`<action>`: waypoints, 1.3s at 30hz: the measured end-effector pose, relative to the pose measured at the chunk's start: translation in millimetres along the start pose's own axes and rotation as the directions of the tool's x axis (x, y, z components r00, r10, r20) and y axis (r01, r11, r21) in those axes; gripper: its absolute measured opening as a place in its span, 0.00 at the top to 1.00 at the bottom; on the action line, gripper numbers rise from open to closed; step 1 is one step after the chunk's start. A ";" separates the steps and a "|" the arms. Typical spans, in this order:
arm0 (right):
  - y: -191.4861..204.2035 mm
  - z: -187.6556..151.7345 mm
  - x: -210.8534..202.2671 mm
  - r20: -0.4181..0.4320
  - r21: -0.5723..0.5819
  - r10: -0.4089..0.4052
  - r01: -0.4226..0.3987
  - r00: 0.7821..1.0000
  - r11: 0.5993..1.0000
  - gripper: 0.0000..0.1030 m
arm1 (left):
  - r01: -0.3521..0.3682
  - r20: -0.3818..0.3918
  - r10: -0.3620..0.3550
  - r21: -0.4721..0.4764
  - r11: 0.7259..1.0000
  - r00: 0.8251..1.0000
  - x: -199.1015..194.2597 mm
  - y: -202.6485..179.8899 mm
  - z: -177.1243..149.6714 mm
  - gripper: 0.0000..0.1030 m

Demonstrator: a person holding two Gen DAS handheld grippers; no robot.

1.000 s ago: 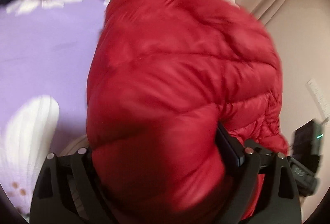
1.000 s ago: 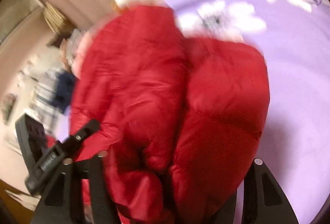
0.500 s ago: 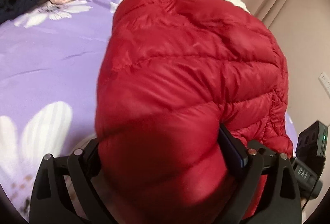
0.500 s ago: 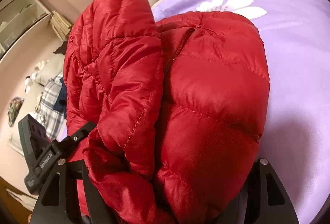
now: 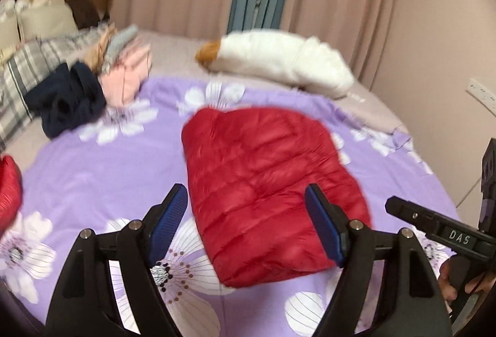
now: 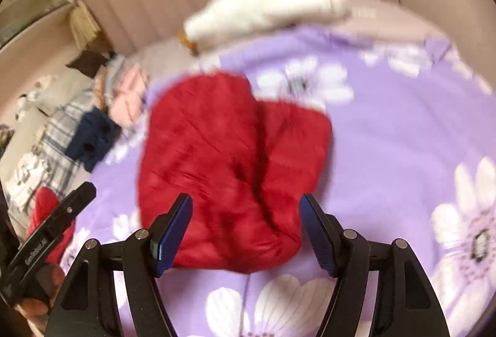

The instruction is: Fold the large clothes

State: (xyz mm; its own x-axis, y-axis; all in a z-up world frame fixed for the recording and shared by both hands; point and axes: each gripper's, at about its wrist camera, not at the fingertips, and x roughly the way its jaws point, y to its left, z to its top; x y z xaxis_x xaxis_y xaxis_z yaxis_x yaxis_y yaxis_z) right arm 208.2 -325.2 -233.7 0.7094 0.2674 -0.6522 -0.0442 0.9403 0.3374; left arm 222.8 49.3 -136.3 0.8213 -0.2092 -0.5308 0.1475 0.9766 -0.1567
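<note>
A red puffer jacket (image 5: pixel 263 182) lies folded in a compact bundle on the purple flowered bedspread (image 5: pixel 93 175). It also shows in the right wrist view (image 6: pixel 229 175), blurred. My left gripper (image 5: pixel 248 219) is open and empty, raised just in front of the jacket's near edge. My right gripper (image 6: pixel 246 228) is open and empty too, near the jacket's front edge. Each gripper's body shows at the side of the other's view.
A white bundle (image 5: pixel 279 61) lies at the bed's far edge. A pile of dark blue, pink and plaid clothes (image 5: pixel 83 86) sits at the far left. Another red item (image 5: pixel 9 188) shows at the left edge. Curtains and a wall stand behind the bed.
Both grippers held the red jacket, lifted close to the cameras. Now both have let go, opened and pulled back, and the jacket lies folded on the bed.
</note>
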 end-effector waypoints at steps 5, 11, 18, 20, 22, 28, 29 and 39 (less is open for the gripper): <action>23.6 3.7 -53.9 0.069 -0.037 0.039 -0.036 0.997 0.999 0.31 | 0.015 0.070 -0.016 0.015 1.000 0.997 -55.6 -12.2 11.5 0.22; 62.4 4.1 -100.4 0.162 -0.117 0.054 -0.035 0.985 0.993 0.14 | 0.049 0.137 -0.051 0.021 0.999 0.989 -109.2 -27.0 13.0 0.00; 77.1 -4.7 -130.9 0.238 -0.175 -0.035 0.079 0.971 0.981 0.03 | -0.011 0.204 0.007 0.019 1.000 0.979 -158.1 -35.1 3.3 0.00; 77.2 -9.1 -138.0 0.247 -0.169 -0.057 0.101 0.967 0.981 0.03 | -0.007 0.225 0.008 -0.001 1.000 0.974 -169.0 -34.6 -0.4 0.00; 77.4 -13.4 -144.3 0.262 -0.165 -0.056 0.102 0.963 0.981 0.01 | -0.008 0.251 0.015 -0.029 1.000 0.968 -178.2 -33.9 -5.0 0.00; 79.2 -38.2 -141.0 0.280 -0.101 -0.104 0.137 0.954 0.985 0.01 | -0.029 0.272 0.055 -0.099 0.995 0.961 -188.7 -32.2 -32.4 0.00; 79.1 -41.4 -140.2 0.276 -0.097 -0.091 0.122 0.957 0.988 0.01 | -0.027 0.269 0.053 -0.102 0.994 0.962 -190.1 -32.8 -36.1 0.00; 82.9 -63.7 -161.2 0.320 -0.064 -0.137 0.166 0.938 0.984 0.01 | -0.050 0.324 0.114 -0.200 0.979 0.939 -213.6 -30.3 -53.4 0.00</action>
State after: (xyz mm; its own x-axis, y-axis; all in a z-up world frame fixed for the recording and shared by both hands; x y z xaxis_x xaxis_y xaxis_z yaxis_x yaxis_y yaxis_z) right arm 45.3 -277.0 -143.9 0.8960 0.0544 -0.4408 0.0290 0.9832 0.1803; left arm 13.5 61.7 -62.7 0.9667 -0.0689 -0.2463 -0.0066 0.9560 -0.2933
